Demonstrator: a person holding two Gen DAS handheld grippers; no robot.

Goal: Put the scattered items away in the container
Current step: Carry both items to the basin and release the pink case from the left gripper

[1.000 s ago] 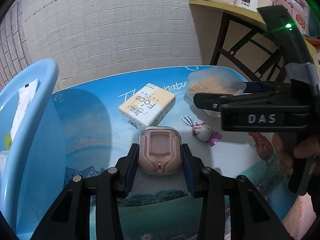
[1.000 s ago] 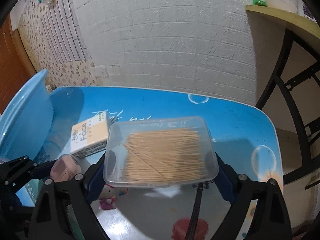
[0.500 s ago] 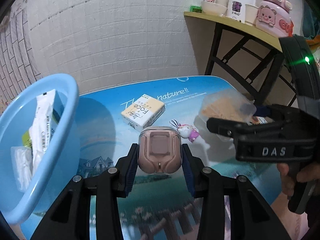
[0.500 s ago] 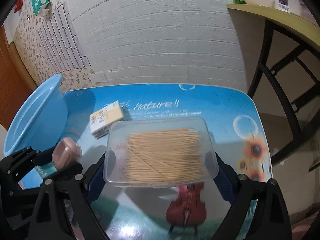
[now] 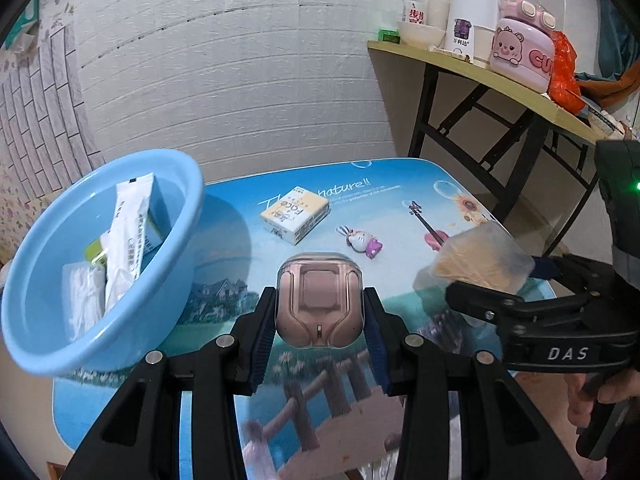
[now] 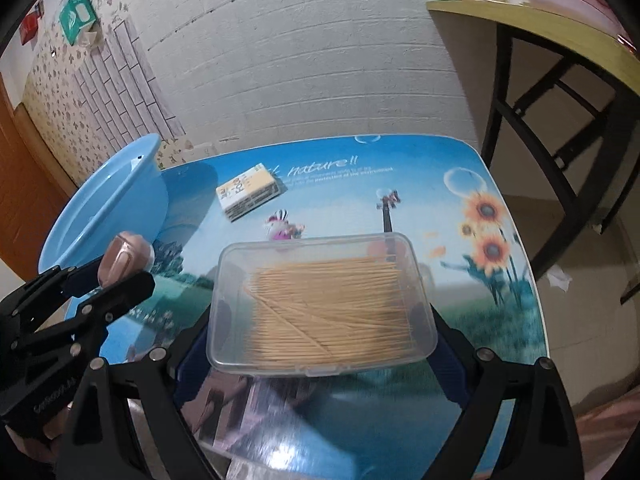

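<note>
L gripper (image 5: 319,316) tilted down, clamping earbud case (image 5: 319,302), R gripper (image 6: 320,344) gripping toothpick box (image 6: 322,308) above table (image 6: 460,184)

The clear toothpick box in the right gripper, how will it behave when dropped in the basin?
The clear toothpick box looks rigid and probably light, since thin sticks fill it. Its smooth plastic may slip between the right gripper pads. The front latch looks small, so a hard drop into the blue basin might pop it.

Both handheld grippers are carrying loads, tilted downward.

The left gripper (image 5: 320,320) is squeezing a pink earbud case (image 5: 319,307) between its blue-padded fingers (image 5: 262,334). The right gripper (image 6: 322,340) is spreading its fingers wide, clamping a clear toothpick box (image 6: 322,306). A hand (image 5: 608,390) is gripping the right gripper's handle.
</note>
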